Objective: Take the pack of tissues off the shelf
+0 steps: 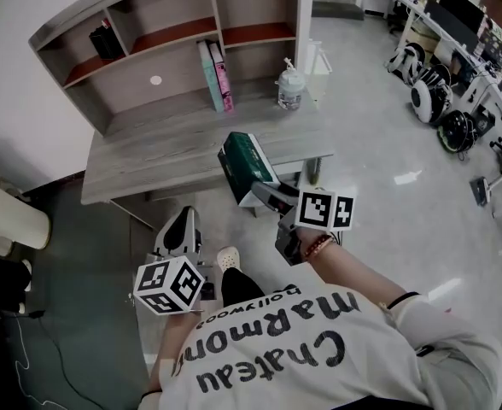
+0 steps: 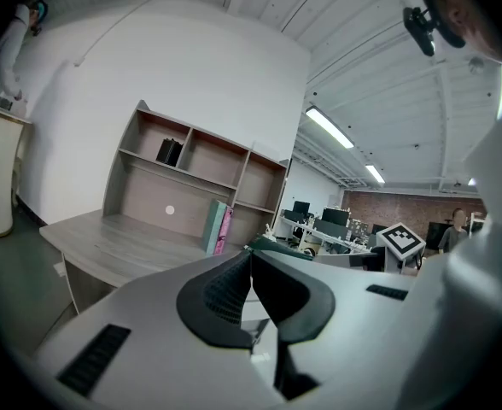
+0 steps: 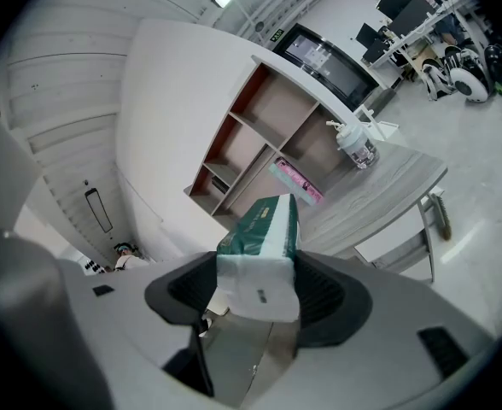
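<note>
- The green-and-white soft-wrapped pack of tissues is off the shelf and in the air. It hangs over the near edge of the grey wood-grain desk.
- Its long axis runs straight out from the right gripper, away from the person. The free end points toward the far left and the grey shelf unit with reddish-brown boards; the near end sits in the jaws.
- The right gripper is clamped on the pack. In the right gripper view its dark pads press both sides of the white near end.
- The left gripper is low at the near left. Its jaws are closed together with nothing between them.
- On the desk past the pack's free end, a teal book and a pink book stand upright, touching each other.
- A clear pump bottle stands to their right, well apart from the pack.
- A dark object sits in an upper left compartment of the shelf unit.
- Nothing touches the pack except the pads.
- The pack has a dark green top with pale print, and white sides and a white end in smooth film. The end face carries a small dark mark.
</note>
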Demonstrator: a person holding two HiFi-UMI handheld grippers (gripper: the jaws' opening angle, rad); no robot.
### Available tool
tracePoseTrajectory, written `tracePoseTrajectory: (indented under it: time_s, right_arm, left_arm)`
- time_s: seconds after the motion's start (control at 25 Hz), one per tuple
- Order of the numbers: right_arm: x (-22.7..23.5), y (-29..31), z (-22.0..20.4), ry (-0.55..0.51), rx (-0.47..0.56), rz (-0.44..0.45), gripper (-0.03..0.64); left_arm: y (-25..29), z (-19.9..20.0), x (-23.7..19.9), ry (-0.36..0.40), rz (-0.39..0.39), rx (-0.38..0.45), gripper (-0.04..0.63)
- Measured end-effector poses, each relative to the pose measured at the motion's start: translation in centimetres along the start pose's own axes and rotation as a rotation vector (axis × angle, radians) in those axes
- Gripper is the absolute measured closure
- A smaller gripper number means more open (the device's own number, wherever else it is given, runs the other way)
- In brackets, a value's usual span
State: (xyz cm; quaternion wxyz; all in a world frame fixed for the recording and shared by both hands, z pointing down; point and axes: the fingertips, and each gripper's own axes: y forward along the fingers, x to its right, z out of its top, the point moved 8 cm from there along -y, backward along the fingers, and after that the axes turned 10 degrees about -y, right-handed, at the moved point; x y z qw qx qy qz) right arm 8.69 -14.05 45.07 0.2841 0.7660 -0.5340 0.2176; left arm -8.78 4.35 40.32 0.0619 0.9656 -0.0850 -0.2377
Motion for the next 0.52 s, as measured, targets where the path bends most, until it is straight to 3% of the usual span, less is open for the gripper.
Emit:
tracePoseTrajectory:
  time_s: [0.52]
  right_arm:
    - [-0.7, -2.0, -1.0, 0.011, -0.006, 0.011, 0.331]
  left_arm:
    - [-2.3, -0.8, 1.3, 0.000, 0.015, 0.007, 0.577]
